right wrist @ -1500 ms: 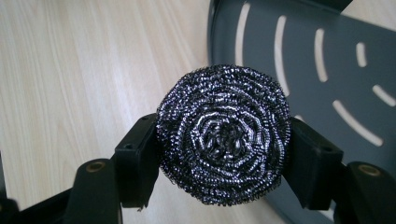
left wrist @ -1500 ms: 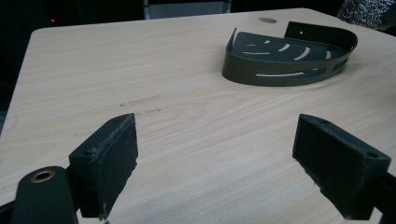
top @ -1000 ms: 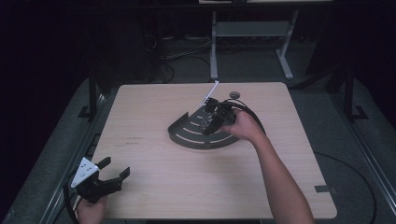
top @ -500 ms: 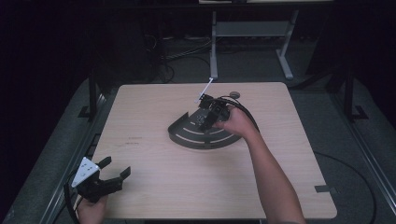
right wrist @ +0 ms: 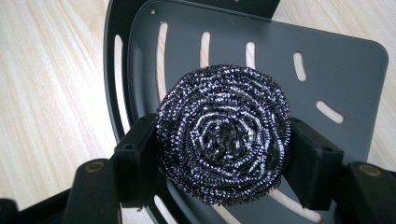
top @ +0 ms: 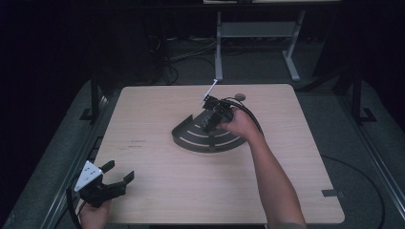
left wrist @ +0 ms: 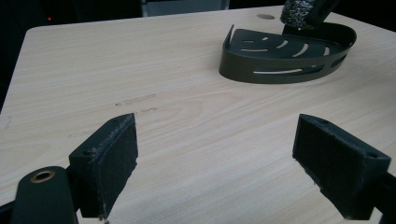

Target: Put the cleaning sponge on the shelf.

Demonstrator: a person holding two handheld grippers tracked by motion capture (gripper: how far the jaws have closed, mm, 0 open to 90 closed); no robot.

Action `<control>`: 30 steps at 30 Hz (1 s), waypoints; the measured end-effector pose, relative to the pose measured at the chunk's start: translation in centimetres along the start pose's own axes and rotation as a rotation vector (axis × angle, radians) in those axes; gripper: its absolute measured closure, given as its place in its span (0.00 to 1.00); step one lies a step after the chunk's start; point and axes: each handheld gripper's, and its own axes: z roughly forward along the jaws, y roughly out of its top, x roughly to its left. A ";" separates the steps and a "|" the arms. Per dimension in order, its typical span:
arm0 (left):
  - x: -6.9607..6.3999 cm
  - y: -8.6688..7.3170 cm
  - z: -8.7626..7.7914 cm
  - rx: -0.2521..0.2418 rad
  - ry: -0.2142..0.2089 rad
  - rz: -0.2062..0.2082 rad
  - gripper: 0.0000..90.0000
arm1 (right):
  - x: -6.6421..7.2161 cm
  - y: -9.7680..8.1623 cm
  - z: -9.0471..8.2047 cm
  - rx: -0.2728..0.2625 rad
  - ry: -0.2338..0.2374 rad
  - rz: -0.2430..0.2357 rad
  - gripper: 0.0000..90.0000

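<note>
Right gripper view puts us right behind our right gripper (right wrist: pixel 224 154), whose two black jaws are clamped on either side of a round steel-wool scourer (right wrist: pixel 224 140), a dark coil of shiny metal thread pinched at its edges. Just beyond the scourer we see a dark quarter-round shelf tray (right wrist: pixel 327 60) with curved slots cut through its floor and a low raised rim; the scourer hangs over that floor, though we cannot tell whether it touches. From the high view, our right gripper (top: pixel 212 114) is over the tray (top: pixel 191 138) near the middle of the pale wooden table (top: pixel 157 191). Our left gripper (top: pixel 112 181) waits well apart at the table's near left corner, its jaws spread wide with nothing between them, the padded fingers (left wrist: pixel 109 163) hovering above bare wood.
</note>
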 end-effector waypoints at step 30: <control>0.0 0.0 -0.1 0.005 0.003 0.010 0.15 | -1.0 -0.2 3.9 0.085 -0.010 0.096 0.37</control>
